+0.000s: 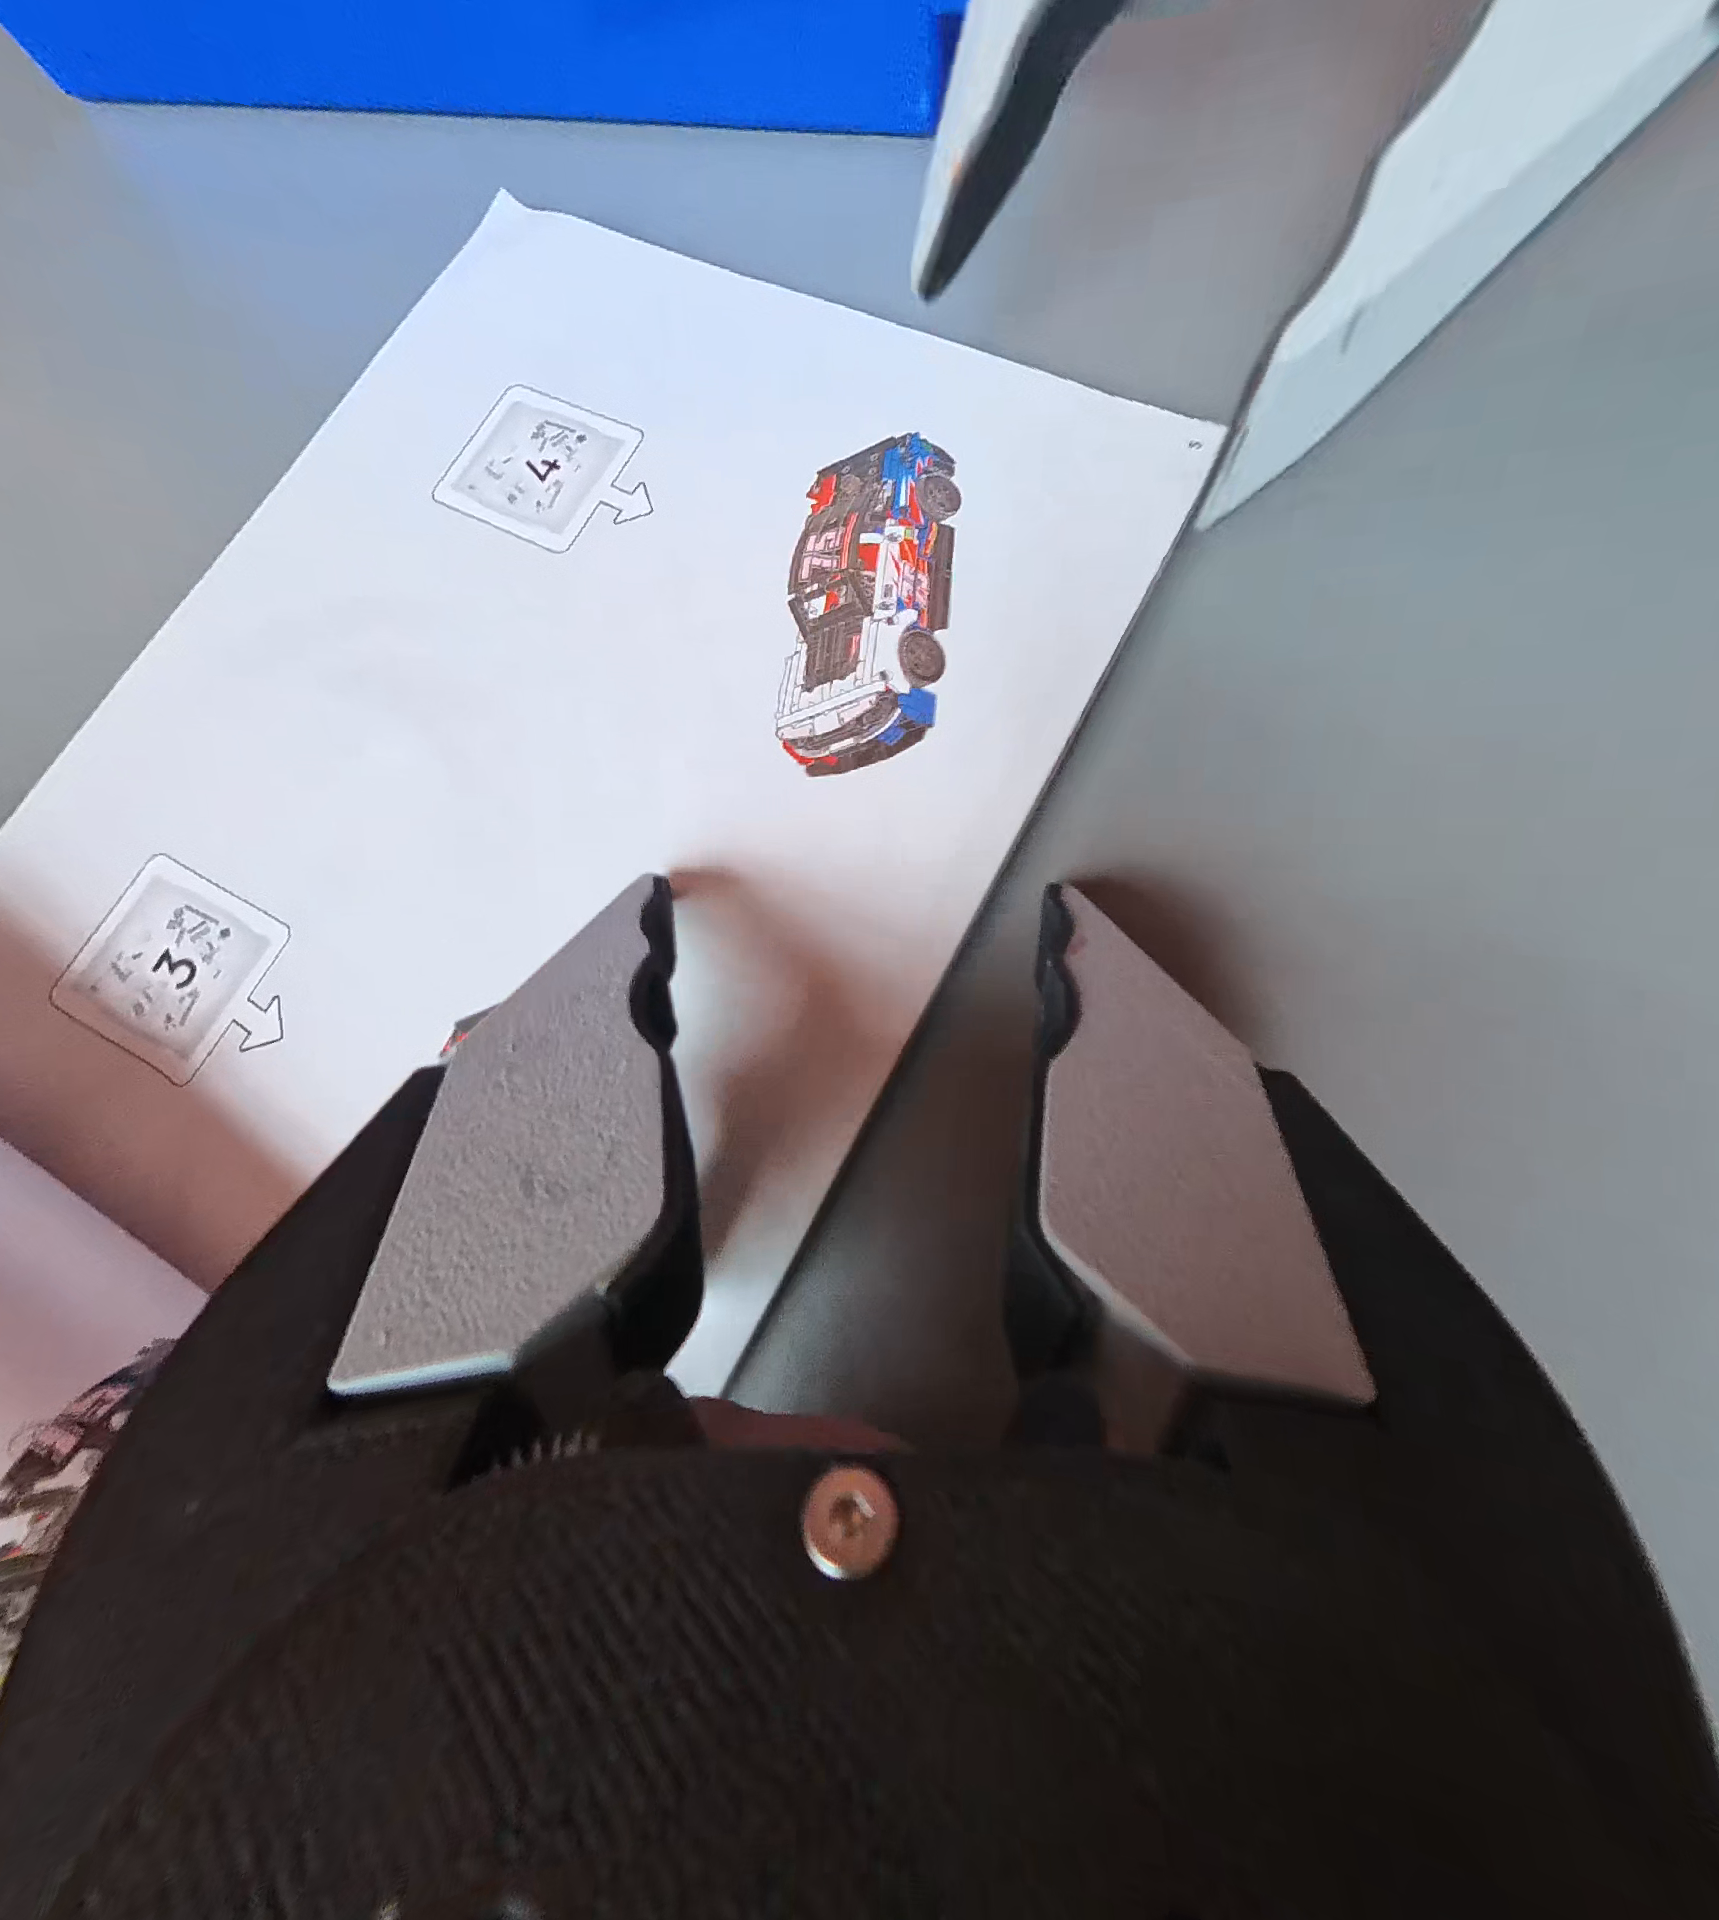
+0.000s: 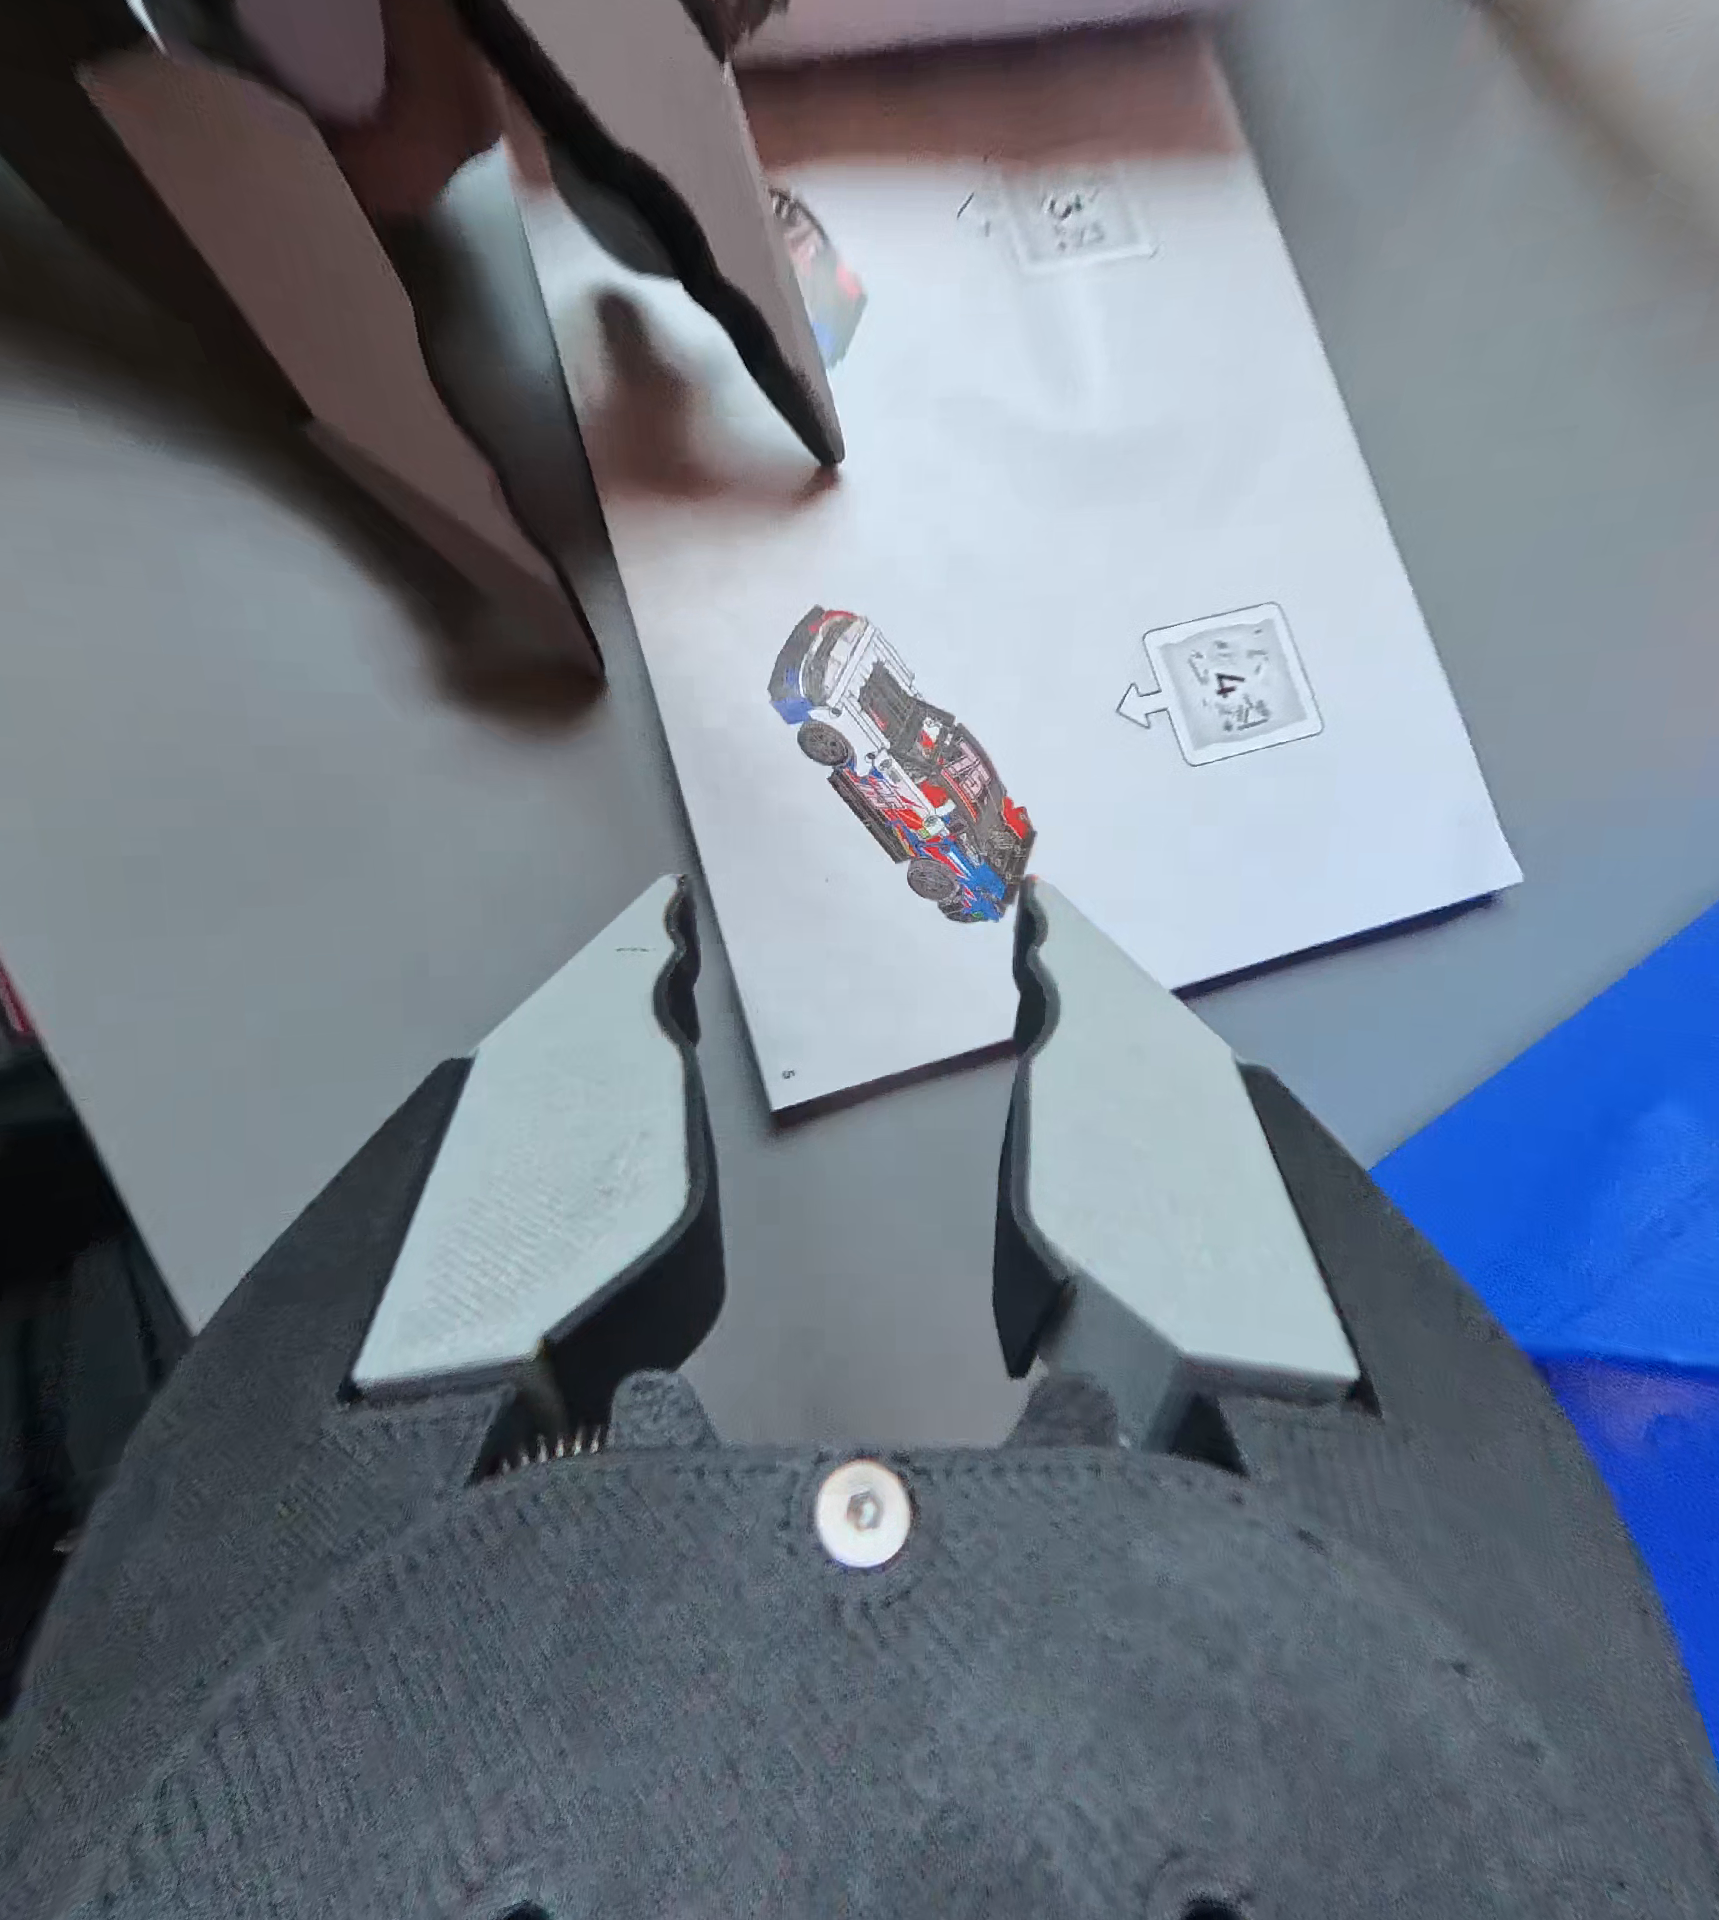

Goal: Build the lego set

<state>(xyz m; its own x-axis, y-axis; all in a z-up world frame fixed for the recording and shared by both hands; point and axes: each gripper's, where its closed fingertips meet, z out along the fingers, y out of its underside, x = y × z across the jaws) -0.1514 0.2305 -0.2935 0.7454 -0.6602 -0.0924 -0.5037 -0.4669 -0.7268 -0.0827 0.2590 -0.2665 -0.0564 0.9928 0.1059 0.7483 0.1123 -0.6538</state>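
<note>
Looking at it, both the left gripper (image 1: 855, 904) and right gripper (image 2: 850, 899) hover with jaws apart, empty, over the instruction booklet (image 1: 626, 623) lying flat mid-desk (image 1: 1457, 831). Risk: a tip snags, creasing or sliding the page toward the blue box (image 1: 481, 52).

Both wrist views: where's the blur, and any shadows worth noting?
Left wrist view: the printed car on the instruction booklet is sharp; the right claw at top is smeared, and the left claw casts a soft reddish shadow on the page. Right wrist view: the left claw and upper page are blurred; the blue tray at the edge is soft.
</note>
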